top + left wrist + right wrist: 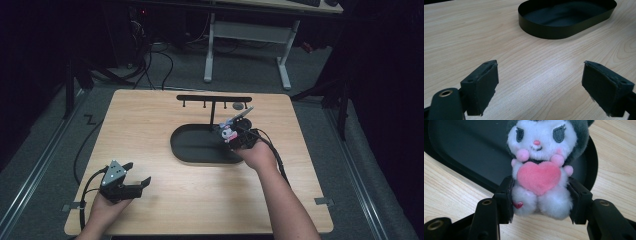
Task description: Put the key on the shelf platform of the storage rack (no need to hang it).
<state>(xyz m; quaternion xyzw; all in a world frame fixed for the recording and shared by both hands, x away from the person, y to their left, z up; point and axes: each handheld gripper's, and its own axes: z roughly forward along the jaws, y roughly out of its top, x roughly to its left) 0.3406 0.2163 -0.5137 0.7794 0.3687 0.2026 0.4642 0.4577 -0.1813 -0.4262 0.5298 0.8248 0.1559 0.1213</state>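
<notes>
Right tool (231, 131) clamped on plush toy (541, 170), jaws pressing both flanks at lower body/legs; toy upright in right gripper view, face & pink heart toward cam. Seen from high view at right end of black oval tray (186, 150), toy (228, 133) held at/above tray rim, just below hook rack (214, 98) post. Can't tell whether toy touched tray floor or rim.

Key relation: tray lay directly beyond toy along tool's line — in right gripper view tray (461, 152) spread behind & to left of toy, near rim crossing under toy. Tray's long axis ran left-right across tabletop (150, 200); right hand far nearer than left. Judged: short fwd/down move enough to set toy inside tray; hooks on rack overhead also in reach, a bit farther back.

Left tool (136, 185) idle, jaws wide apart, nothing between, low over tabletop at near-left corner, well apart from tray (564, 21), pointed toward it.
</notes>
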